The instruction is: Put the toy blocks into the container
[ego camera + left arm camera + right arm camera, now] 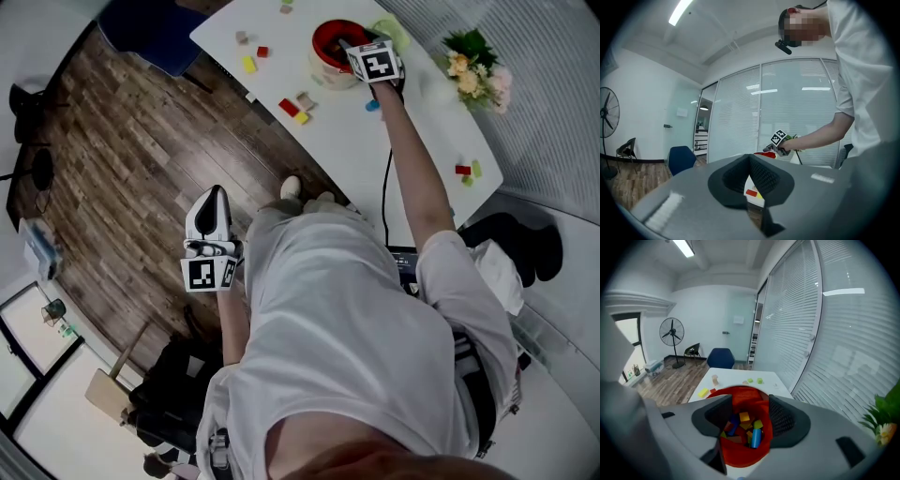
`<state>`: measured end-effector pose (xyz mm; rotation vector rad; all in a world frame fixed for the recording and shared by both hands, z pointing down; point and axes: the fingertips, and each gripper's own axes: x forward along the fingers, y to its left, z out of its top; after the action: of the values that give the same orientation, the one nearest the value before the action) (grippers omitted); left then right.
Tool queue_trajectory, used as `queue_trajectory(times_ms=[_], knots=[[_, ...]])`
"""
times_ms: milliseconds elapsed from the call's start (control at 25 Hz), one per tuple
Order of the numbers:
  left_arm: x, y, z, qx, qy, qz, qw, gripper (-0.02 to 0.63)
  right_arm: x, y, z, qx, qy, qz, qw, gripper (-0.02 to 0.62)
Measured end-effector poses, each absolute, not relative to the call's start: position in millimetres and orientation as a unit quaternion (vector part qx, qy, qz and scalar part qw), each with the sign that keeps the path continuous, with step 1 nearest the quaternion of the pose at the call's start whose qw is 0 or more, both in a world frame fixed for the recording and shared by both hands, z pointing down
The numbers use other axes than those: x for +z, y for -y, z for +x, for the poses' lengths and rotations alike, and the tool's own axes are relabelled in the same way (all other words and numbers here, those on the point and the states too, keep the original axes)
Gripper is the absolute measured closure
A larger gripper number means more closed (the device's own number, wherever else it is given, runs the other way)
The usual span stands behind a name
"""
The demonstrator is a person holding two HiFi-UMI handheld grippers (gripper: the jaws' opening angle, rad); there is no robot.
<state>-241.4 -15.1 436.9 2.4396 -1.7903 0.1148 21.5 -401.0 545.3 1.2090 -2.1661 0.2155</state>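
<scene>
On the white table (272, 82) stands the red container (330, 42), and my right gripper (347, 45) hangs open just over its rim. Seen from the right gripper view, several coloured blocks (751, 431) lie inside the container (740, 454), below the open right gripper (746, 404), with nothing between the pads. Loose blocks lie on the table: a yellow one (248, 64), a red and yellow pair (294, 112), a blue one (372, 105) and a red and green pair (469, 170). My left gripper (214, 195) is held over the wooden floor, away from the table, shut and empty.
A bunch of flowers (476, 67) stands at the table's far right. A blue chair (155, 33) sits beyond the table's left end, a black chair (514, 242) to the person's right. Dark bags (173, 389) lie on the floor behind. A standing fan (671, 333) is far back.
</scene>
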Motion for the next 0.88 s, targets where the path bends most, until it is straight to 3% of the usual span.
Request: queue_trajectory(times_ms=[280, 600, 680, 880], knots=[[426, 52, -215, 0.029, 0.541, 0.840, 0.037, 0.612, 499, 342, 44, 0.057, 0.847, 0.486, 0.207, 0.354], [415, 97, -151, 0.016, 0.440, 0.898, 0.017, 0.612, 446, 211, 80, 0.008, 0.859, 0.505, 0.085, 0.488], [414, 107, -129, 0.015, 0.406, 0.914, 0.015, 0.612, 435, 178, 91, 0.003, 0.849, 0.522, 0.076, 0.594], [410, 119, -63, 0.010, 0.310, 0.950, 0.011, 0.612, 406, 108, 111, 0.001, 0.825, 0.562, 0.056, 0.595]])
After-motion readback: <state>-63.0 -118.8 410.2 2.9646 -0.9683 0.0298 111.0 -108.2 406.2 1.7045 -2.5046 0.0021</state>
